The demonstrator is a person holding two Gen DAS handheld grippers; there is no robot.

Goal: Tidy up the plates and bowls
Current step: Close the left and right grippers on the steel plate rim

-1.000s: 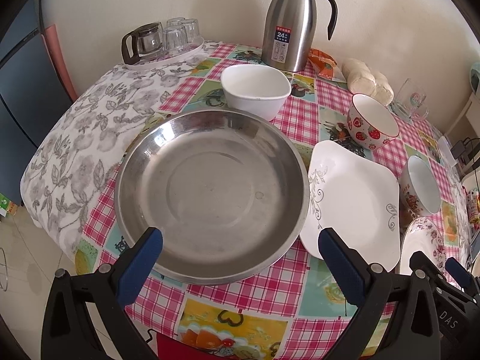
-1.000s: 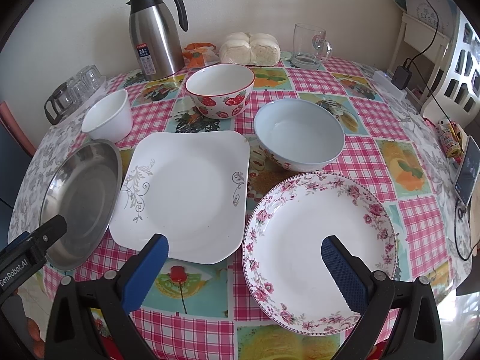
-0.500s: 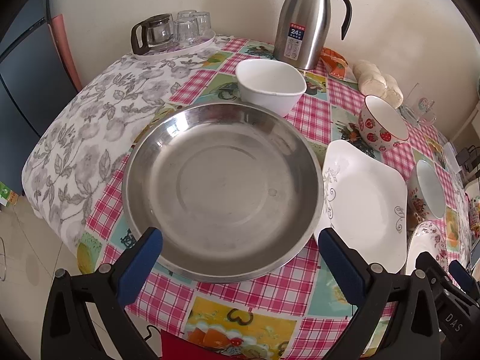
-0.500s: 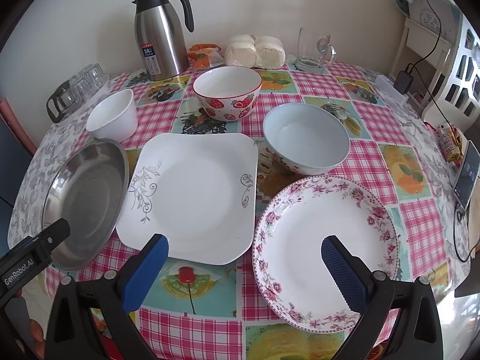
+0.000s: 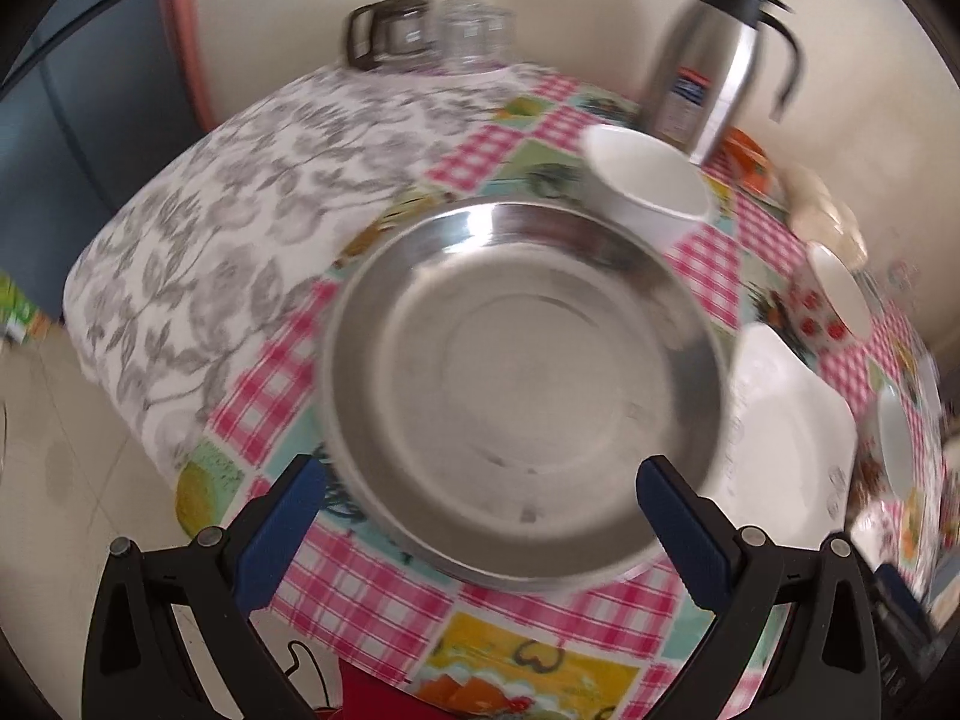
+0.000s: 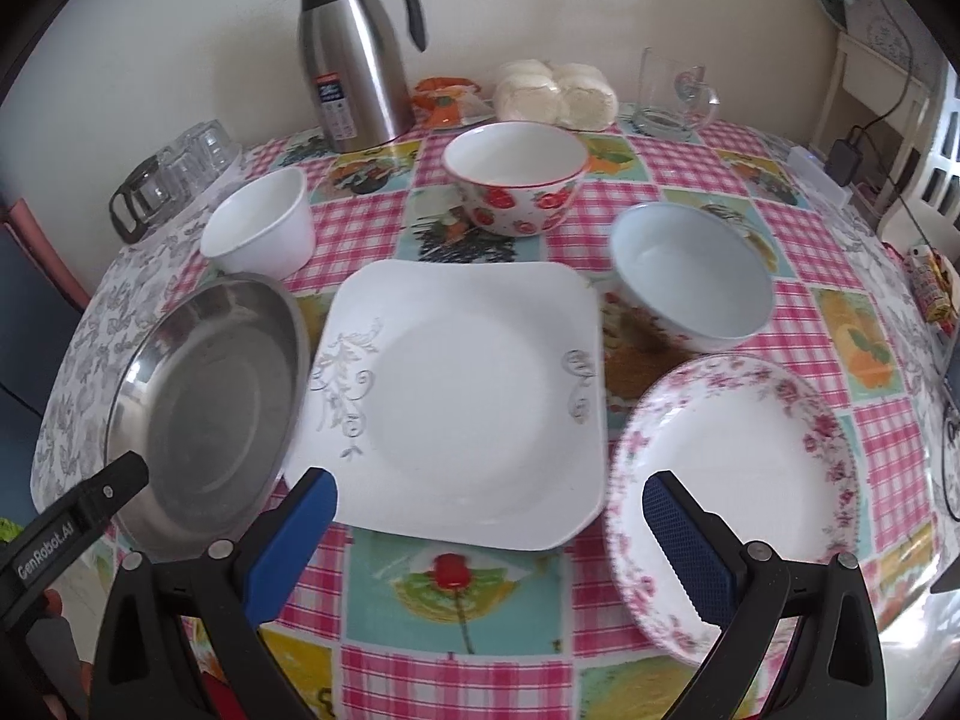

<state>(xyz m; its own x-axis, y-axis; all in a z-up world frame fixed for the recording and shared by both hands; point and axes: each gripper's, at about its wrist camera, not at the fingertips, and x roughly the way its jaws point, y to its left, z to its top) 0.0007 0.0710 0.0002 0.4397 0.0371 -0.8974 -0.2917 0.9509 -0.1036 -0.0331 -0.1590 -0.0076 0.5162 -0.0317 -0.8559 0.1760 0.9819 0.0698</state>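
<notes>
Round, shiny steel plate (image 5: 522, 360) lies at the table's left edge, touching a white square plate (image 6: 462, 402) on its right. Left gripper (image 5: 480, 516) and right gripper (image 6: 489, 531) both hover spread, empty.

Shiny steel pan (image 5: 522, 360); glossy white plate (image 6: 462, 402).

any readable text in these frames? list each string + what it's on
"GenRobot.AI": white lettering on the black body of the left gripper, legible at the right wrist view's lower left edge.
Thermos: dark label with a red strip and white print, too small and blurred to read in either view.
Glass mug: a small printed motif, unreadable.
Small package at the table's right edge: print too distorted to read.
Nothing else carries text.
</notes>
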